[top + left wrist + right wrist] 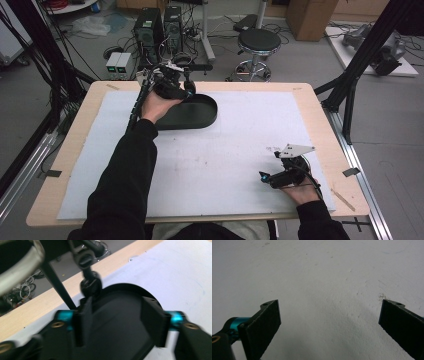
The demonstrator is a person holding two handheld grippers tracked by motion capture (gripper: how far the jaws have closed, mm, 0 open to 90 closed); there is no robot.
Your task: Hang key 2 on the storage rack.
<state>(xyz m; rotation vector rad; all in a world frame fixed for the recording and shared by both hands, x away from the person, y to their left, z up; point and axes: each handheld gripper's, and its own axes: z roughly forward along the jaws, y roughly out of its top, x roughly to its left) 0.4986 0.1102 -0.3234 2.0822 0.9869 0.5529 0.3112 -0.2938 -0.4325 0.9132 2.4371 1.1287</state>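
1. Reaching is the step in hand, as I judge it: the left gripper (186,89) hangs over the left end of the black tray (202,117), at the far left part of the table (320,125), with the person's left arm stretched out to it.
2. Jaws of the left gripper stand spread in the left gripper view (120,325); the dark tray (120,312) lies between and beyond them, and I see nothing pinched there. Motion blur softens that view, so whether a pad touches the rim I cannot tell.
3. Next move, in my judgement: the jaws need to come down astride the tray's wall, one pad inside and one outside, and then close on it firmly.
4. Right gripper (267,176) rests low near the front right of the white sheet (240,150), well apart from the tray. Its jaws are wide apart in the right gripper view (329,325), with bare sheet (324,277) between them.
5. Tray itself: black, matte, oval with rounded ends, shallow with an upright wall all round. It sits flat on the white sheet near the table's far edge. Its inside looks dark and plain; I can make out no contents.
6. Risk, as a guess: a thin wall and a smooth finish may let the tray slip or tilt if gripped at one end.
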